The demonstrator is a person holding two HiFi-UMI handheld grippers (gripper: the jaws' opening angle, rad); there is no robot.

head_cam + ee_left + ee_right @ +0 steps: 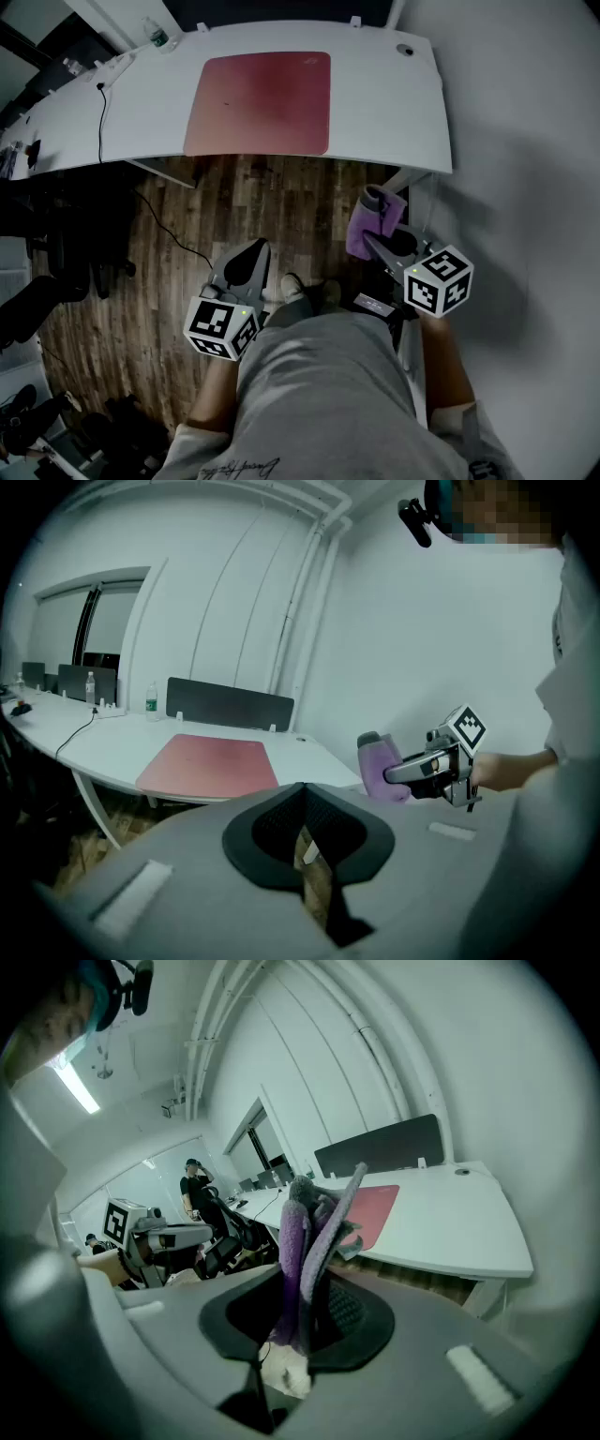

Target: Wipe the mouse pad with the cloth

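A dark red mouse pad (261,103) lies flat on the white desk (394,103); it also shows as a pink-red sheet (211,764) in the left gripper view and behind the cloth (373,1211) in the right gripper view. My right gripper (373,228) is shut on a purple cloth (375,221), which stands bunched between its jaws (307,1241), below the desk's front edge. My left gripper (253,255) hangs over the wood floor, jaws together with nothing in them. From the left gripper view the cloth (380,766) is to the right.
A black cable (103,117) and a water bottle (156,36) sit at the desk's left back. Dark office chairs (56,253) stand on the floor at left. A grey wall (534,141) runs along the right. Black divider panels (228,705) line the desk's far side.
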